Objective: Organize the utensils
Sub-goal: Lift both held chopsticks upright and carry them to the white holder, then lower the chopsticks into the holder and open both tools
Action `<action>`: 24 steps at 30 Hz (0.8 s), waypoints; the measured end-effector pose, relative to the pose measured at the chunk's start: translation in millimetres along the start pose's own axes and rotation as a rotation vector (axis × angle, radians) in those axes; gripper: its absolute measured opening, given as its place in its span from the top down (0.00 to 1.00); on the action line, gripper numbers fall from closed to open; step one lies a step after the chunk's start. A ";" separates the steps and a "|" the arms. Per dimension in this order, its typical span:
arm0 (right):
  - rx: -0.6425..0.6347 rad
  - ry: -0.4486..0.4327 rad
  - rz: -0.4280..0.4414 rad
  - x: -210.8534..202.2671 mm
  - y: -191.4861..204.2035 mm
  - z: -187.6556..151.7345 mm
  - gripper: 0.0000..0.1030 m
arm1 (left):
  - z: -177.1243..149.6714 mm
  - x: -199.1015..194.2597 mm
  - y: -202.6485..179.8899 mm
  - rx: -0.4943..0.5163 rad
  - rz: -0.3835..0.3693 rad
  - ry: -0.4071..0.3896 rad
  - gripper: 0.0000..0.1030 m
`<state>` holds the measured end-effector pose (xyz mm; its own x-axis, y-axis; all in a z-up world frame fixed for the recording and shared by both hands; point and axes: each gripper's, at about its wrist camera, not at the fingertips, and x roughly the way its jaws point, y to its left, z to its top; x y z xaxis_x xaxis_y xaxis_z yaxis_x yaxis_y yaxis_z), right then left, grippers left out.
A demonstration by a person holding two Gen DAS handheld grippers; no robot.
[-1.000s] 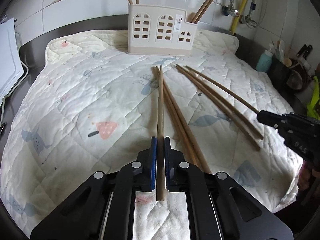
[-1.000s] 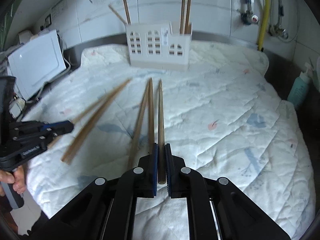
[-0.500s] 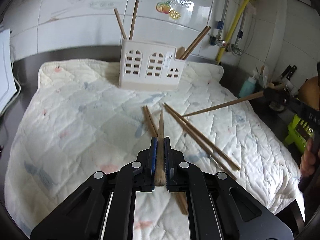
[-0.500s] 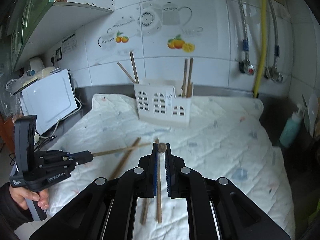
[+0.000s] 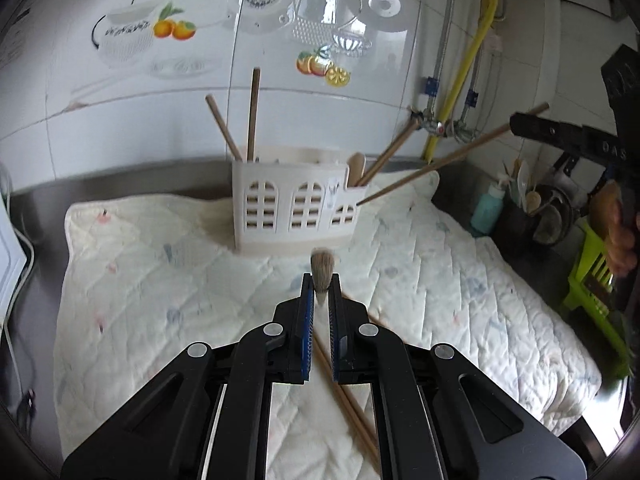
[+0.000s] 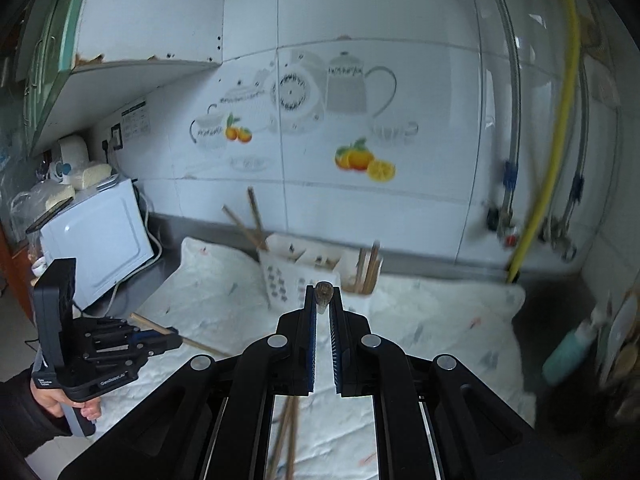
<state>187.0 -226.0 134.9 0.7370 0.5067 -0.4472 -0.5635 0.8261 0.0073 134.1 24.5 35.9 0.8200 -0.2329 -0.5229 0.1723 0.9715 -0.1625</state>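
A white utensil holder with arched windows stands at the back of the quilted mat; a few chopsticks stand in it. My left gripper is shut on a wooden chopstick, seen end-on above the mat. My right gripper is shut on another chopstick, pointing toward the holder. In the left wrist view the right gripper holds its chopstick slanting down beside the holder's right end. Loose chopsticks lie on the mat below.
A white microwave stands left of the mat. A teal bottle, a dark pot of utensils and a green rack crowd the right side. A yellow hose and taps run along the tiled wall.
Both grippers have risen well above the mat, each carrying its chopstick up off the quilt. The holder now sits lower in both views and the wall fills more of them.
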 end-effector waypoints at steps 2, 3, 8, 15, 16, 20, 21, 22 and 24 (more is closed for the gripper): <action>-0.024 -0.004 -0.020 1.5 -1.8 15.6 0.94 | 11.6 0.3 0.5 0.005 -0.011 -0.007 0.95; -0.031 -0.002 -0.025 3.3 -3.3 23.9 0.94 | 19.9 0.6 0.5 0.010 -0.021 -0.009 0.95; -0.054 0.038 -0.055 23.0 -8.7 48.6 0.94 | 49.4 0.1 -1.3 0.048 -0.015 -0.038 0.95; -0.094 0.108 -0.073 57.2 -9.0 57.8 0.94 | 112.8 -8.9 -4.6 0.084 0.008 -0.159 0.95; -0.093 0.117 -0.068 61.2 -9.3 58.5 0.94 | 121.7 -8.9 -5.0 0.084 0.012 -0.175 0.95; -0.106 0.158 -0.066 79.4 -9.3 59.5 0.94 | 159.8 -5.7 -2.7 0.078 0.028 -0.239 0.95; -0.111 0.165 -0.068 82.5 -8.8 59.9 0.94 | 168.6 -4.9 -1.4 0.075 0.035 -0.256 0.95; -0.117 0.170 -0.071 85.4 -8.9 60.3 0.94 | 176.1 -3.9 -0.6 0.075 0.046 -0.270 0.95; -0.122 0.183 -0.072 91.6 -10.6 60.4 0.94 | 190.2 2.9 0.3 0.081 0.077 -0.292 0.95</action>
<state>283.0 -173.5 147.8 0.7033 0.3856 -0.5972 -0.5613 0.8168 -0.1336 240.3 32.3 193.5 0.9525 -0.1473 -0.2665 0.1368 0.9889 -0.0580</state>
